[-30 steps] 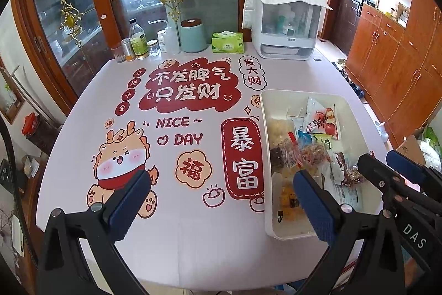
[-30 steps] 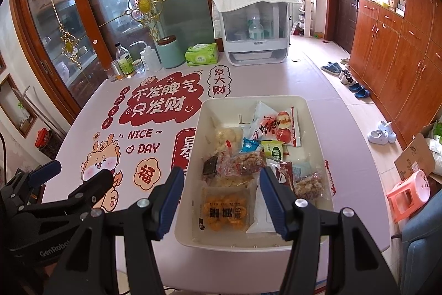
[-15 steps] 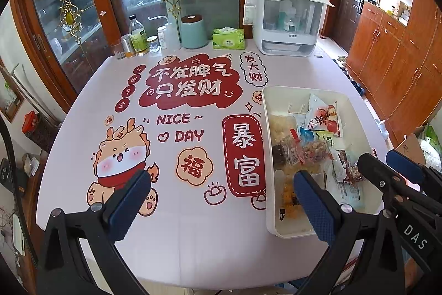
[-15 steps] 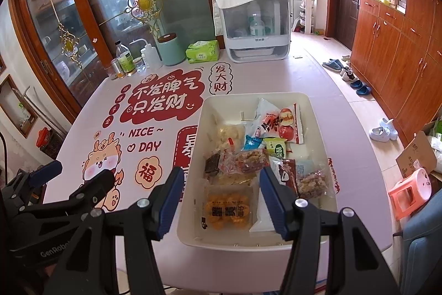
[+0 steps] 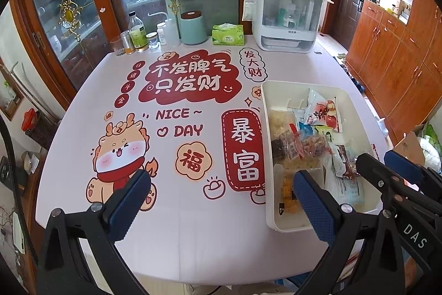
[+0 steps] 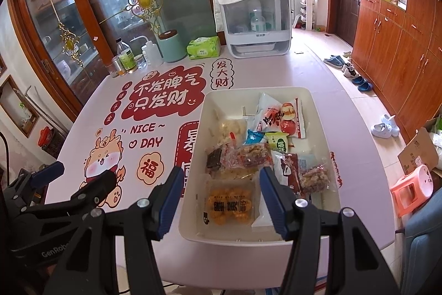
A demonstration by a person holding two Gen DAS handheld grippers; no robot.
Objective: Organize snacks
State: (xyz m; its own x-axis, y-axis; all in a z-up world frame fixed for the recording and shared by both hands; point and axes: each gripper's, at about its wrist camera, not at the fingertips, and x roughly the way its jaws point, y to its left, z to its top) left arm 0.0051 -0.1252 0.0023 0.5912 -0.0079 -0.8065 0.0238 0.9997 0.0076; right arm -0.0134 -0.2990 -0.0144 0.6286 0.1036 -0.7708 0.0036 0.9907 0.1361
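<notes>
Both grippers hover above the near table edge, angled down, nothing between the jaws. Left gripper (image 5: 221, 198): jaws wide apart, over the printed table cover (image 5: 193, 226), left of the bin (image 5: 263, 129); its right finger (image 5: 312, 201) overlaps the bin's near-left corner in view, contact not clear. Right gripper (image 6: 221, 198): jaws apart, empty, lined up over the bin's near end; left finger (image 6: 170, 201) sits just outside the bin's left wall, right finger (image 6: 272, 198) over the bin interior. Snacks all lie in the bin, a white rectangular tub (image 6: 326, 145) at 3 o'clock on the table, long side running away from the camera. Inside, right wrist view: orange-puff pack (image 6: 230, 205) at 6 o'clock nearest the gripper, red-and-clear nut packs (image 6: 252, 156) mid-bin, dark brown bar (image 6: 214, 159) at 9, pale popcorn-like bag (image 6: 230, 129) at 10, white bag with red apples (image 6: 281, 115) at 1, small blue pack (image 6: 254, 136) and green pack (image 6: 279, 143) centre, brown pack (image 6: 291, 173) and mixed-nut pack (image 6: 315, 177) at 4. Packs overlap loosely, no sorting visible. Far edge of table, 12 o'clock: white lidded cabinet (image 6: 255, 24), green tissue pack (image 6: 204, 47), teal canister (image 6: 171, 46), bottles (image 6: 125, 55) at 11. Stool (image 6: 413, 190) on the floor at 3.
</notes>
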